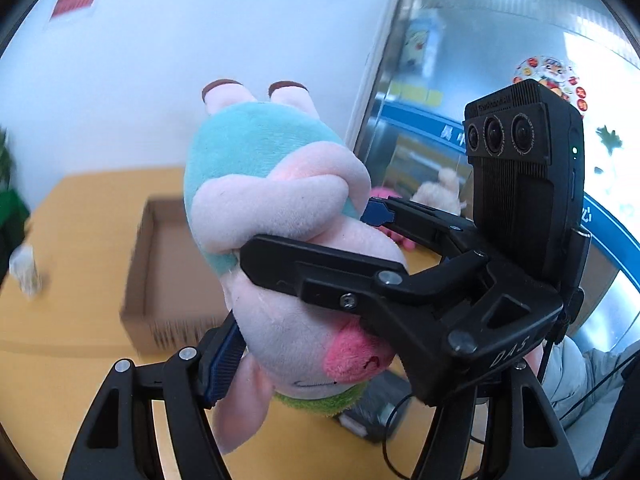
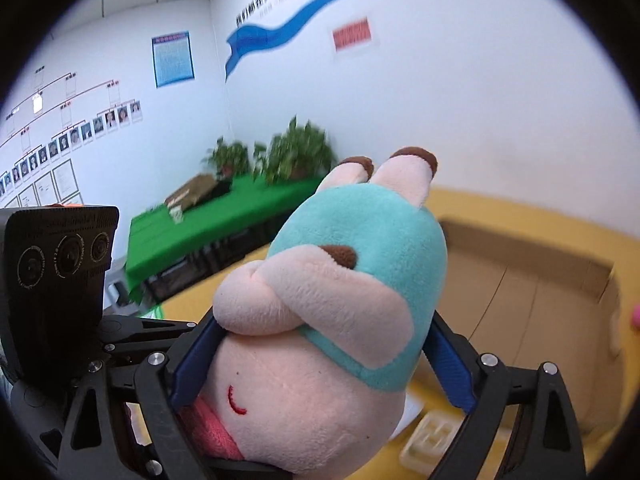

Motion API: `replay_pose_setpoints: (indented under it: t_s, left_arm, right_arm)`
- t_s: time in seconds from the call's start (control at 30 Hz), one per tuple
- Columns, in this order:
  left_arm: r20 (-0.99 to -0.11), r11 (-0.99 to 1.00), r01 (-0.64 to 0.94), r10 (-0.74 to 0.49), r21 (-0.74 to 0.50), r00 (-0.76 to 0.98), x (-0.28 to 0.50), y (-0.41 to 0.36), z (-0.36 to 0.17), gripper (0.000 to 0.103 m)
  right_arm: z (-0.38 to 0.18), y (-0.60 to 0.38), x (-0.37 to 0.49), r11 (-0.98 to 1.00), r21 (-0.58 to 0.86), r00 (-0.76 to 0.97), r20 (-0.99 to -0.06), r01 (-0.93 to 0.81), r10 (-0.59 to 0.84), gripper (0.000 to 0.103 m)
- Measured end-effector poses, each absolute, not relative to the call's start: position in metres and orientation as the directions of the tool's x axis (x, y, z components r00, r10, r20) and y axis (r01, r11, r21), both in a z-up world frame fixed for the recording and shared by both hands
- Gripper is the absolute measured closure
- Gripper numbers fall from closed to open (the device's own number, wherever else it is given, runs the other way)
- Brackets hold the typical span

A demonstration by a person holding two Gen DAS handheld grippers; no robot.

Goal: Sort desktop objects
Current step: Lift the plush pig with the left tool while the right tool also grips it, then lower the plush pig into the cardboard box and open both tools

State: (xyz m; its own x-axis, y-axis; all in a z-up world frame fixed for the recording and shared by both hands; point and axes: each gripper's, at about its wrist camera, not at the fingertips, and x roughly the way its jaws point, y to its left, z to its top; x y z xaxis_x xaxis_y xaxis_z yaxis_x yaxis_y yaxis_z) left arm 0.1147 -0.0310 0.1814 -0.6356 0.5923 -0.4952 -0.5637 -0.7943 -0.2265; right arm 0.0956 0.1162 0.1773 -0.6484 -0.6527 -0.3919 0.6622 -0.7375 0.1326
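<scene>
A: Left wrist view?
B: The plush pig [image 1: 280,216] hangs head-down above the yellow bench [image 1: 60,380], in front of the cardboard box [image 1: 168,272]. The left tongs [image 1: 288,364] press a blue pad into its head; the right tongs [image 1: 320,236] clamp its body from the side.

A: Right wrist view?
B: The right tongs [image 2: 320,364] stand wide, both blue pads squeezing the pig's [image 2: 340,300] sides. Feet up, box [image 2: 540,300] behind.

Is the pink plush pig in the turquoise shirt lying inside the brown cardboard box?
No, the pink plush pig is held up between gripper fingers, above the yellow table, with the brown cardboard box behind it.
</scene>
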Motion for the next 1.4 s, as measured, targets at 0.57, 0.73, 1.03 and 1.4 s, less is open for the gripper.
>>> replay_pose_setpoints:
  t_s: [0.57, 0.73, 1.03, 1.4]
  left_arm:
    - [-0.532, -0.836, -0.465, 0.545, -0.291, -0.648, -0.108, -0.064, 0.218, 0.037]
    - [-0.626, -0.855, -0.441, 0.506, -0.273, -0.593, -0.152, -0.039, 0.169, 0.038]
    - [-0.759, -0.865, -0.407, 0.469, -0.292, -0.452, -0.216, -0.01, 0.083, 0.038]
    - [-0.887, -0.929, -0.288, 0.324, -0.233, -0.328, -0.255, 0.008, 0.036, 0.03]
  right_arm:
    - [0.235, 0.122, -0.119, -0.665, 0.335, -0.577, -0.333, 0.668, -0.746, 0.048]
    - [0.174, 0.116, -0.172, -0.681, 0.431, -0.548, -0.404, 0.592, -0.732, 0.046]
    - [0.07, 0.142, -0.232, -0.714, 0.557, -0.488, -0.524, 0.423, -0.698, 0.046]
    - [-0.015, 0.135, -0.264, -0.683, 0.658, -0.354, -0.586, 0.318, -0.729, 0.045]
